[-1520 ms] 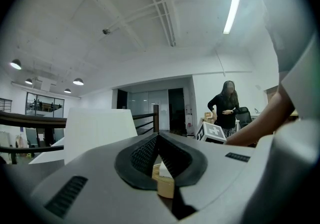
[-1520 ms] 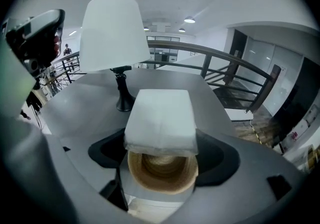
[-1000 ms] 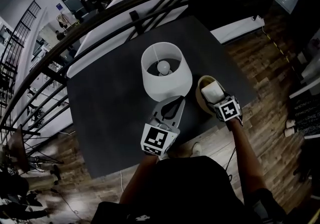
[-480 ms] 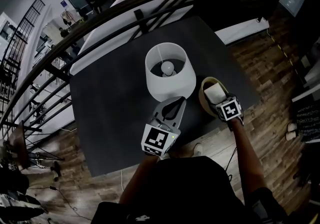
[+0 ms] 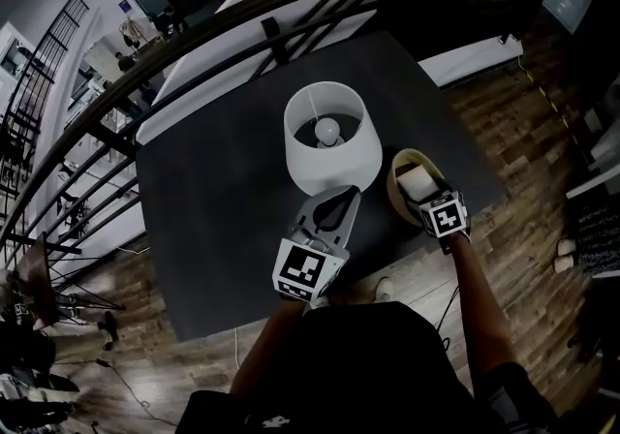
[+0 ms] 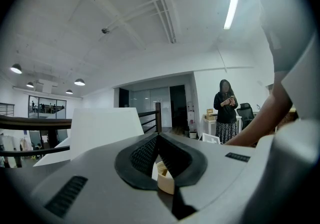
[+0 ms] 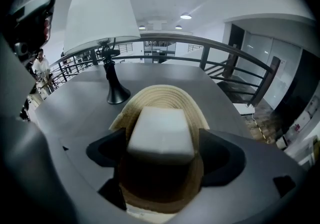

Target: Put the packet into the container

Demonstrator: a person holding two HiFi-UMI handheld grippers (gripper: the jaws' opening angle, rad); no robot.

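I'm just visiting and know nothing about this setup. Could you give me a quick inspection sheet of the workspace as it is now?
Surface: dark grey table, bare apart from the items below.
Job's things: white packet is over the woven container, which sits at the table's right edge.
Clutter: a lamp with a white shade, beside the container.
Grippers: left tool is shut and empty. Right tool is closed on the packet.
Cables: nothing seen on the table. A thin cord lies on the floor.
Surroundings: black railing, wood floor, and a person standing far off.
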